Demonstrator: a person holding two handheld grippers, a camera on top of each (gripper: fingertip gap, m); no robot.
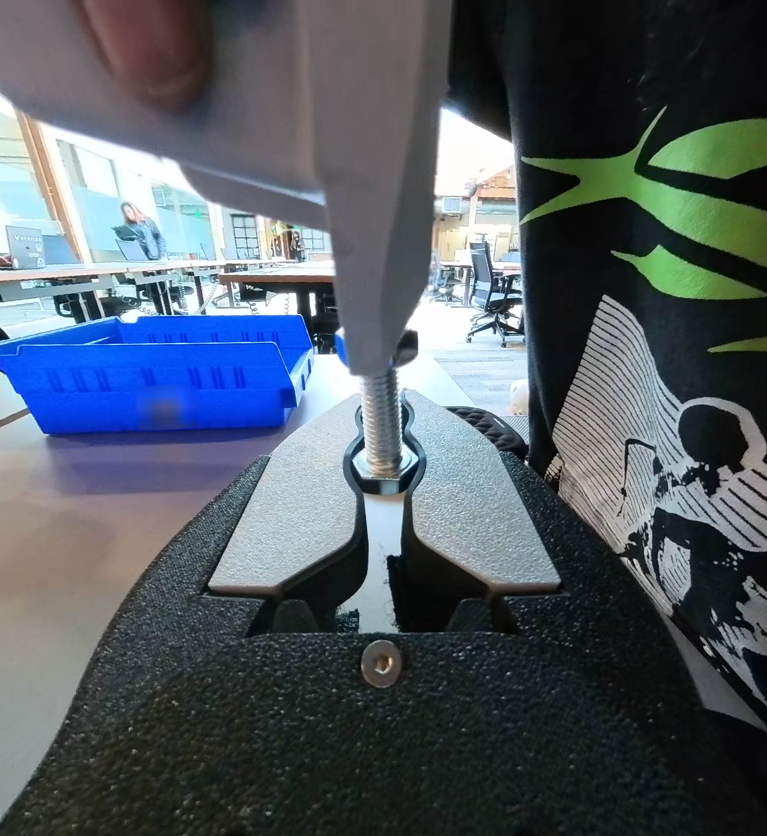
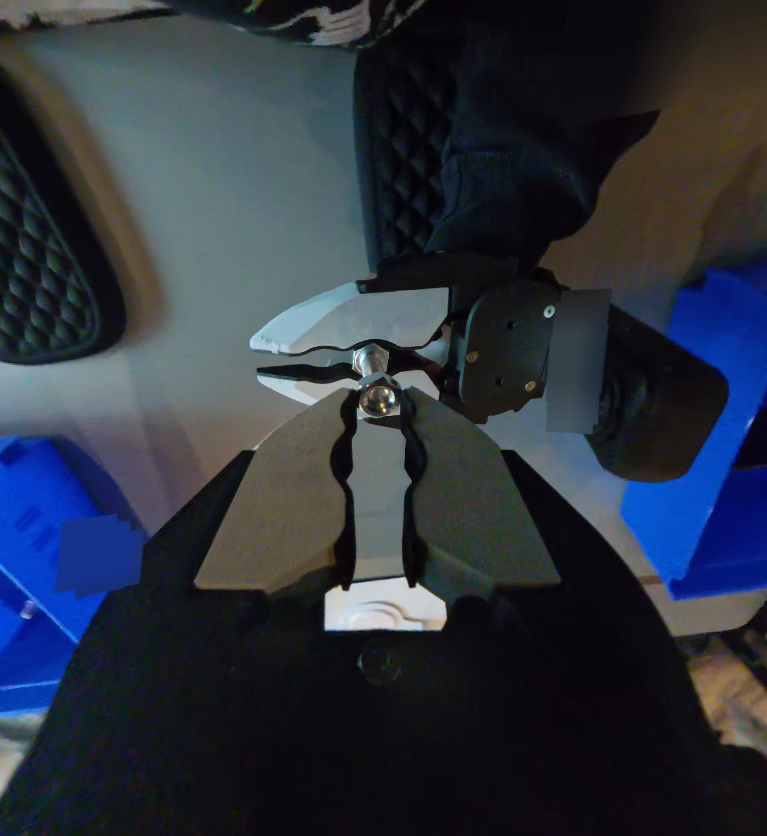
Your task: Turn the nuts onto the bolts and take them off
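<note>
A silver threaded bolt (image 1: 379,420) stands upright between my two grippers above the table. My left gripper (image 1: 381,398) is shut on the bolt's lower hex end (image 1: 384,472). My right gripper (image 1: 375,362) comes down from above and covers the bolt's top. In the right wrist view my right gripper (image 2: 378,391) is shut on a hex nut (image 2: 378,398) seen end-on at the bolt's tip. Just beyond it, the left gripper (image 2: 259,359) lies sideways and clamps the bolt (image 2: 366,366).
A blue bin (image 1: 146,375) stands on the grey table (image 1: 56,497) to the left. More blue bins (image 2: 11,543) (image 2: 712,429) flank the grippers. A person in a black shirt (image 1: 644,316) stands close on the right. Black mesh pads (image 2: 24,271) lie on the table.
</note>
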